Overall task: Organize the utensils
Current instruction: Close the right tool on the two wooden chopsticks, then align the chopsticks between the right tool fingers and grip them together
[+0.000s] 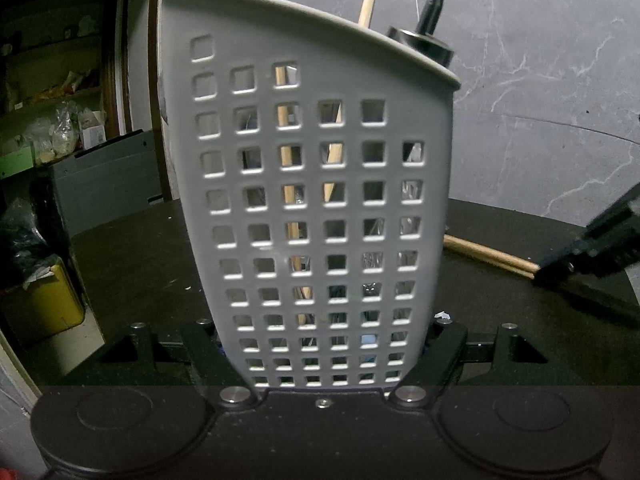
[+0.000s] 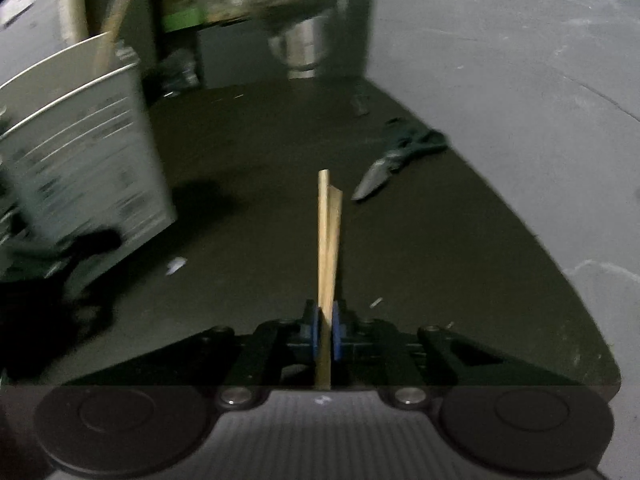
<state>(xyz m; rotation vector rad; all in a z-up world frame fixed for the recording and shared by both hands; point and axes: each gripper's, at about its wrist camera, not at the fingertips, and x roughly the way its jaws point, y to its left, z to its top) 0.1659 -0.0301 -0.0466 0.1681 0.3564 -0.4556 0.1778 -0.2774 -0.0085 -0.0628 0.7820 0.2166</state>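
My left gripper (image 1: 324, 354) has its jaws clamped on the grey perforated caddy (image 1: 312, 184), upright on the counter (image 1: 132, 264). My right gripper (image 2: 325, 330) pinches a pair of wooden chopsticks (image 2: 328, 248). I judge the next move: lift them left, drop them in the caddy. The scissors (image 2: 396, 156) wait far right. No readable writing.

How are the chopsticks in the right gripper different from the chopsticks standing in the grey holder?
The chopsticks in the right gripper are a pair, pinched together, outside the grey holder. The holder's chopsticks stand apart, leaning, mostly hidden behind its perforated wall. Both look like pale wood.
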